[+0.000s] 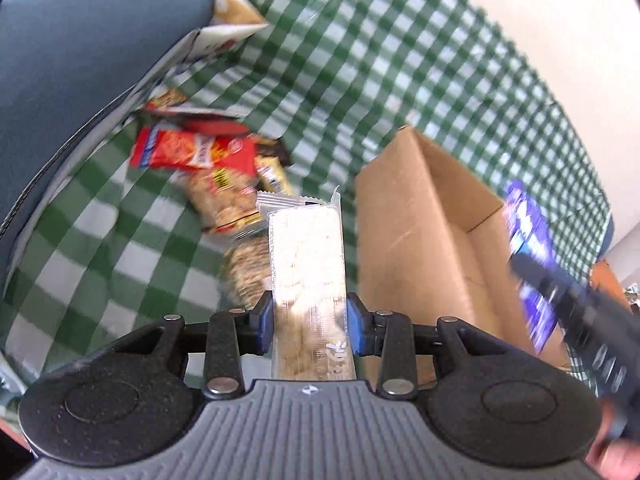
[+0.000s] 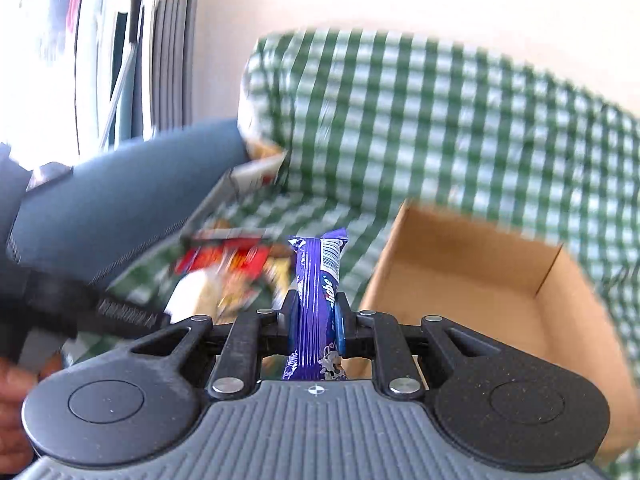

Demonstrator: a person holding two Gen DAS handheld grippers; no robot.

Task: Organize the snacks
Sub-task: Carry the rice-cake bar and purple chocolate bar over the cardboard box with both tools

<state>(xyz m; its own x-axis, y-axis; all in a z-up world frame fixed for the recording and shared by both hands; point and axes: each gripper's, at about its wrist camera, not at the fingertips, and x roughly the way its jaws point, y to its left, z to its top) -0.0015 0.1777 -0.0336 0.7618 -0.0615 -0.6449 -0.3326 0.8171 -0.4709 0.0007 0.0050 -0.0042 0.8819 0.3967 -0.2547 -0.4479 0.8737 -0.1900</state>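
Note:
My left gripper (image 1: 307, 326) is shut on a clear-wrapped pale cracker pack (image 1: 306, 256) that sticks up lengthwise between the blue pads, held above the checked cloth. A pile of snack packets (image 1: 208, 160), red and beige, lies on the cloth to its left. An open cardboard box (image 1: 428, 240) stands to the right. My right gripper (image 2: 316, 320) is shut on a purple snack bar (image 2: 318, 280) held upright, left of the cardboard box (image 2: 472, 280). The same purple bar (image 1: 528, 240) and right gripper show blurred at the right edge of the left wrist view.
A green-and-white checked cloth (image 1: 360, 80) covers the seat and back. A blue-grey cushion or armrest (image 1: 88, 60) rises at the left, with a white printed carton (image 1: 224, 36) against it. A hand (image 2: 12, 400) shows at the lower left of the right wrist view.

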